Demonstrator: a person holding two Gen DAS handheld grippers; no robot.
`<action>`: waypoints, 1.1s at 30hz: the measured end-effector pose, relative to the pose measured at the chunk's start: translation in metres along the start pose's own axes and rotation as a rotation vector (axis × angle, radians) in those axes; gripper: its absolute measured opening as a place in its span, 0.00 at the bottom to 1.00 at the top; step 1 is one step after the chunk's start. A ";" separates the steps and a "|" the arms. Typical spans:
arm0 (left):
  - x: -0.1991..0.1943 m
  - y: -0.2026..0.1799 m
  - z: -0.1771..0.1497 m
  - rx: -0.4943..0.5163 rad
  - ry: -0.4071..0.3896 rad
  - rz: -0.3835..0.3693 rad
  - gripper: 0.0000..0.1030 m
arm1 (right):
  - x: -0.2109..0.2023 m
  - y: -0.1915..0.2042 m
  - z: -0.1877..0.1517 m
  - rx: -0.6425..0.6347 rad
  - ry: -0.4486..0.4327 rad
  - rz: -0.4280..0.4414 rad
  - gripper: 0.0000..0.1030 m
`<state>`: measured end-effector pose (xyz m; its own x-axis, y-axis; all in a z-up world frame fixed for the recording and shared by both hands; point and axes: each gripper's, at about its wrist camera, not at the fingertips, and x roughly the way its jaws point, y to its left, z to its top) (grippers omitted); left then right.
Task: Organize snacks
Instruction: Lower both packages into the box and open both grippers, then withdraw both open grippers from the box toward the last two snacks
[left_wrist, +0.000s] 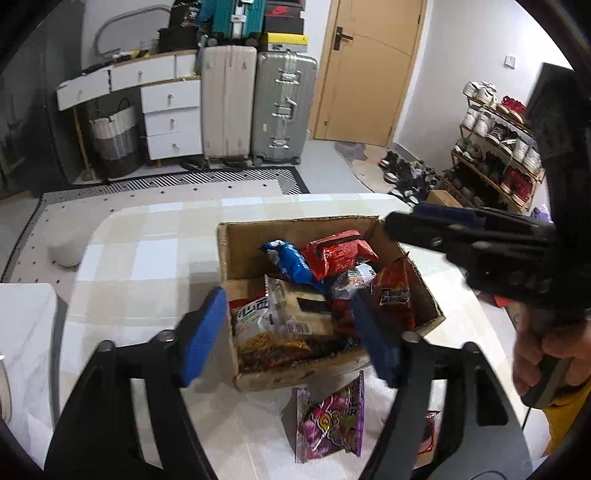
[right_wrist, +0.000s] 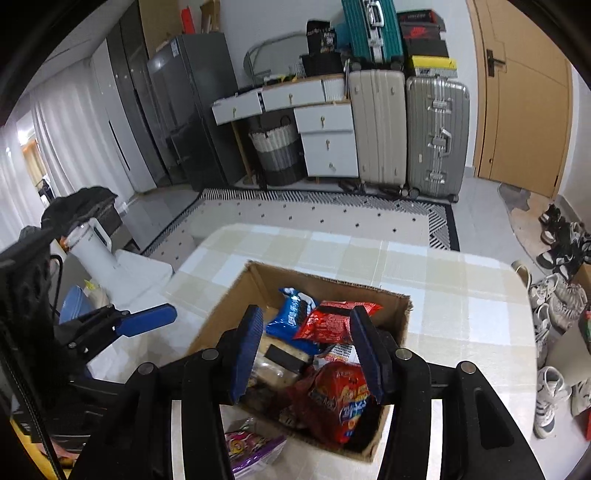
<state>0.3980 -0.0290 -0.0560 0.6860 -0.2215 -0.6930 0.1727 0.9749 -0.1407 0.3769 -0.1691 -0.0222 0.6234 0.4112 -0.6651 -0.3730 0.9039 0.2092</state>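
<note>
Both grippers hover over the box of snacks, jaws wide and holding nothing.

Left gripper (left_wrist: 291, 332) sits above the near end of the box (left_wrist: 236, 254), with a purple packet (left_wrist: 332, 417) on the table (left_wrist: 147, 251) just below it. Right gripper (right_wrist: 310, 350) hangs over the box's red packets (right_wrist: 325, 325) and a blue one (right_wrist: 291, 314); another red packet, possibly, lies blurred beside the purple one.
</note>
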 end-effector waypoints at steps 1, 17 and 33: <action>-0.007 -0.002 -0.001 -0.001 -0.010 0.002 0.72 | -0.007 0.002 0.000 0.003 -0.011 -0.001 0.49; -0.163 -0.047 -0.041 0.015 -0.175 0.004 0.85 | -0.196 0.073 -0.057 -0.046 -0.365 -0.019 0.91; -0.292 -0.065 -0.125 0.000 -0.317 0.012 0.99 | -0.298 0.117 -0.168 0.004 -0.576 -0.033 0.99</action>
<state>0.0981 -0.0252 0.0669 0.8740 -0.2064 -0.4398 0.1634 0.9774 -0.1341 0.0320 -0.2055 0.0805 0.9088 0.3791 -0.1743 -0.3448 0.9175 0.1981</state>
